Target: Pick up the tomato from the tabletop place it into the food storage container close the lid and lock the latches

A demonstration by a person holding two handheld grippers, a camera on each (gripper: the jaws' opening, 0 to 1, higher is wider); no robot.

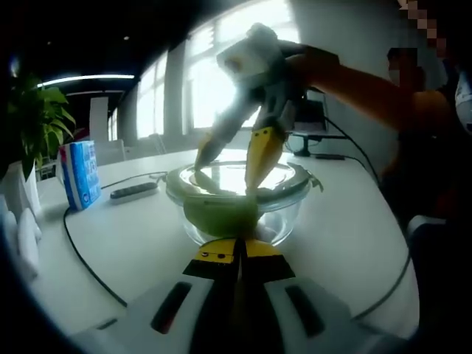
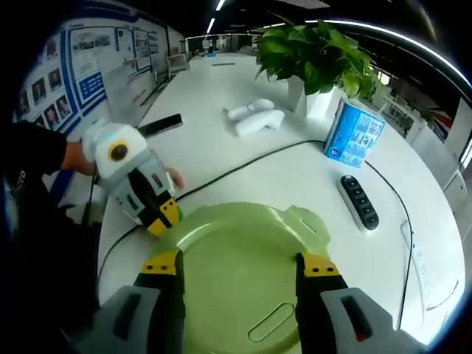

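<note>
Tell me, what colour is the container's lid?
Pale green; the lid shows best in the right gripper view.

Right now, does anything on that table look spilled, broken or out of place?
Nothing stands out. The green lid sits on the glass container, with the right gripper open above it; the white table looks clean.

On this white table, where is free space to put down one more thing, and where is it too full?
Free: the tabletop between the white remotes and the black cable, and the stretch beyond the power strip. Crowded: around the green lid, where the left gripper touches its edge, and near the plant and blue pack.
</note>
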